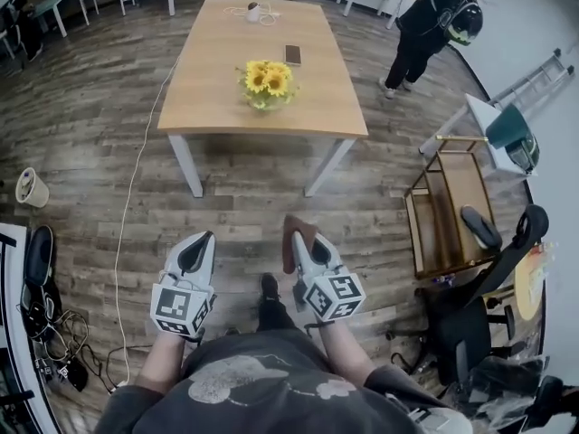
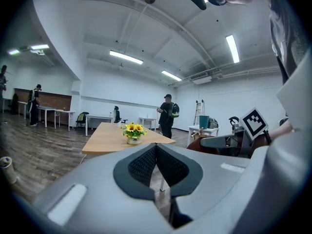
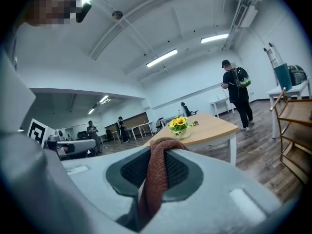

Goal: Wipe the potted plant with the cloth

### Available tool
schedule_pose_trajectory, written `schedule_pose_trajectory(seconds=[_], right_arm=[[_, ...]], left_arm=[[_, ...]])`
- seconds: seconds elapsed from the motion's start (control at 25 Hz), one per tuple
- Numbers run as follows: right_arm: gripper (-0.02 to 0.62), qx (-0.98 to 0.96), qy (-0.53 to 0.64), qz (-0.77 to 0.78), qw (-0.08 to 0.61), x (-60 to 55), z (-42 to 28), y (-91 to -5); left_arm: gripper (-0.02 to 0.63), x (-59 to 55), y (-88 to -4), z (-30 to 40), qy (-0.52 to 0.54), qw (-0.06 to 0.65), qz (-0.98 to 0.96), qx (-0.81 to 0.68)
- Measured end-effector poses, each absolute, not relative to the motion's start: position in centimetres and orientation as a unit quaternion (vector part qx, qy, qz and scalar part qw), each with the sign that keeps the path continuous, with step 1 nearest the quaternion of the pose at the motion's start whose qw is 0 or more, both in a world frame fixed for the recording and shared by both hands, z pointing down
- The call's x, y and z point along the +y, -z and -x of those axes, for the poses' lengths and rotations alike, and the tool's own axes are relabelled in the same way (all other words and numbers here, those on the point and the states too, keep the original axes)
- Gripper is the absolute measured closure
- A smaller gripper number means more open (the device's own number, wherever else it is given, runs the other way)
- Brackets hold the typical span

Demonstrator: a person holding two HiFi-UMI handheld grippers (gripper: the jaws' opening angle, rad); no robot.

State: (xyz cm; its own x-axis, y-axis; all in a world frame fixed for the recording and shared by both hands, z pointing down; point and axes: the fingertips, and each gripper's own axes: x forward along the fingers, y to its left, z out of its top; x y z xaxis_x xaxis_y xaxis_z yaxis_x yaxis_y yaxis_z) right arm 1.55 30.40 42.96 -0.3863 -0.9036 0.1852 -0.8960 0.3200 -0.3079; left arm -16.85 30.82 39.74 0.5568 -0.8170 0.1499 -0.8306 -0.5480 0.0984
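Observation:
A potted plant [image 1: 266, 83] with yellow sunflowers stands on a light wooden table [image 1: 208, 98], well ahead of both grippers. It also shows small in the left gripper view, potted plant [image 2: 134, 132], and in the right gripper view, potted plant [image 3: 179, 126]. My right gripper [image 1: 297, 239] is shut on a reddish-brown cloth [image 1: 296, 234], which loops over the closed jaws, cloth [image 3: 157, 172]. My left gripper [image 1: 199, 245] is shut with nothing between its pads [image 2: 144, 165]. Both are held low over the wooden floor, short of the table.
A phone [image 1: 292, 54] and a white device with a cable [image 1: 254, 12] lie on the table. A person [image 1: 434, 21] stands beyond its far right corner. A wooden cart [image 1: 448, 208] and a black office chair [image 1: 470, 319] stand to the right; a small bin [image 1: 32, 188] stands at left.

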Motion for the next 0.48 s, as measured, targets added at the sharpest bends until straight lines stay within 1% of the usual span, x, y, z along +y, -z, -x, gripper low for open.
schedule_pose_trajectory(seconds=[0.24, 0.48], right_arm=[[0.551, 0.824, 0.165, 0.542, 0.025, 23.0, -4.0, -41.2], [0.551, 0.821, 0.169, 0.545, 0.014, 18.4, -8.3, -41.8]], left_arm=[[0.586, 24.6, -38.8, 13.6, -0.045, 0.065, -0.877, -0.475], [0.586, 18.6, -37.7, 10.8, -0.048, 0.025, -0.87, -0.49]])
